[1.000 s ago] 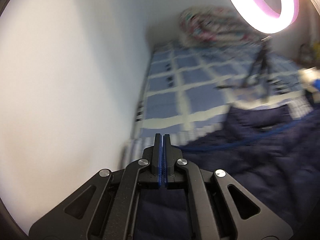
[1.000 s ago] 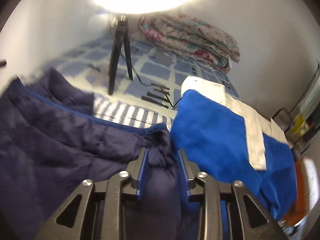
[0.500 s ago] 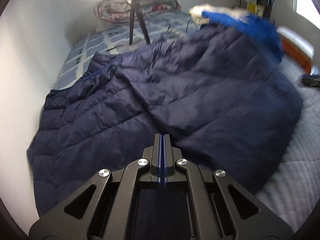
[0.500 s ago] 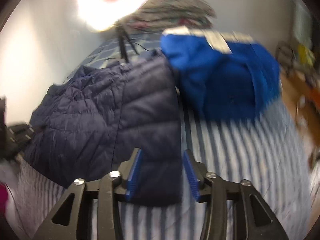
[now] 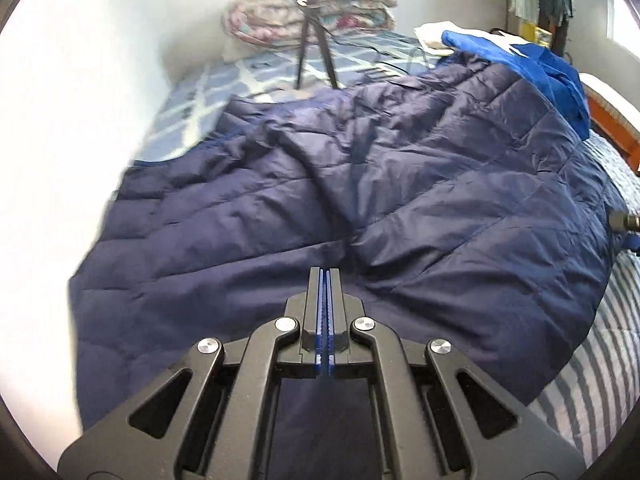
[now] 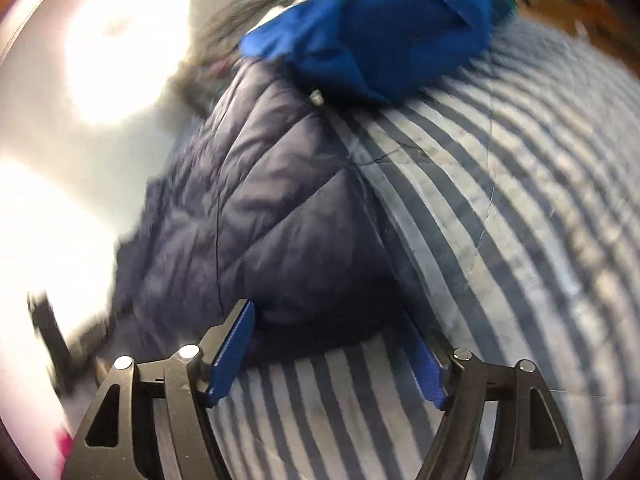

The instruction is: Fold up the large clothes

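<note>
A large navy quilted down jacket (image 5: 400, 184) lies spread across the bed, wrinkled down its middle. My left gripper (image 5: 324, 276) is shut, its jaws pressed together, with navy fabric passing under it; whether it pinches the cloth cannot be told. In the right wrist view the same jacket (image 6: 272, 208) lies on the striped sheet (image 6: 500, 200). My right gripper (image 6: 332, 344) is open wide and empty, just off the jacket's near rounded edge. That view is blurred by motion.
A bright blue garment (image 5: 532, 64) lies beyond the jacket's far right corner and shows in the right wrist view (image 6: 392, 20). A black tripod (image 5: 314, 40) stands on the checked blanket (image 5: 224, 92), a rolled floral quilt (image 5: 312, 12) behind it. White wall at left.
My right gripper has let go of the jacket, opened wider and drawn back to its edge. The jacket now lies spread over the bed. My left gripper stays shut.
</note>
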